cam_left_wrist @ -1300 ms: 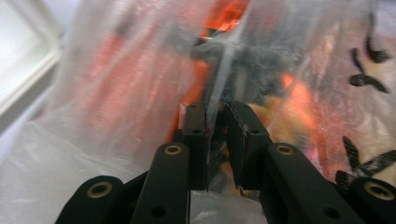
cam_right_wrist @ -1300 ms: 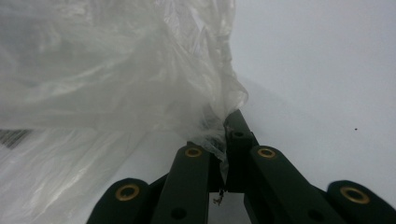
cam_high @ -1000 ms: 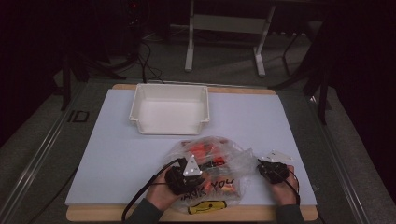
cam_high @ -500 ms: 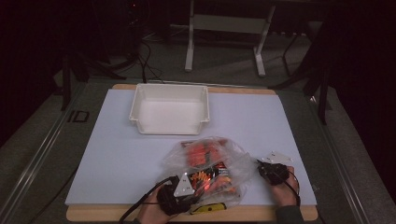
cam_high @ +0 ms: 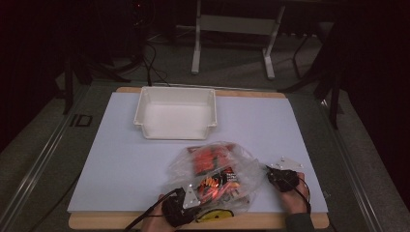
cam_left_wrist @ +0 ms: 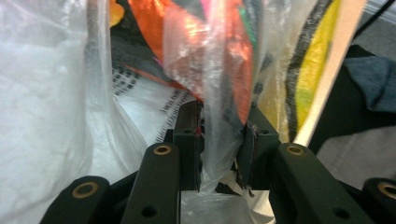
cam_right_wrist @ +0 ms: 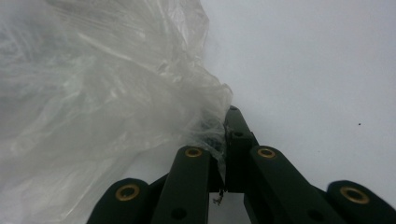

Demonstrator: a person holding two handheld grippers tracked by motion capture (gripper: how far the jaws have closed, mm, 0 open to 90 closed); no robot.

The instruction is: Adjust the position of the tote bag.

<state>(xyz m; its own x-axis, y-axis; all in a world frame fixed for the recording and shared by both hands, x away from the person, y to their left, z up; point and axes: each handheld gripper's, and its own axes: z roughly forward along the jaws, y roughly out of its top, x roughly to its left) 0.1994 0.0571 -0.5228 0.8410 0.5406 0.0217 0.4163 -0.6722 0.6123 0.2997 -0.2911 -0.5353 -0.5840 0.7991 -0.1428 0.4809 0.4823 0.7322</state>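
A clear plastic bag [cam_high: 212, 169] holding orange and red snack packets [cam_high: 205, 159] lies near the table's front edge. My left gripper [cam_high: 196, 193] is at the bag's near side. In the left gripper view its jaws [cam_left_wrist: 219, 135] stand a little apart with a fold of bag film [cam_left_wrist: 217, 154] hanging between them, and orange packets [cam_left_wrist: 196, 46] sit just behind. My right gripper [cam_high: 268, 169] is at the bag's right end. In the right gripper view it [cam_right_wrist: 224, 126] is shut on a bunched corner of the bag [cam_right_wrist: 116, 93].
A white empty bin [cam_high: 176, 113] stands at the back middle of the white mat [cam_high: 111, 159]. A yellow and black packet [cam_high: 215, 215] lies at the wooden front edge [cam_high: 106, 221]. Dark floor, cables and a stand's legs are beyond the table.
My left gripper has drawn back toward the front edge, along the bag's near side. The right gripper has stayed in place on the bag's corner.
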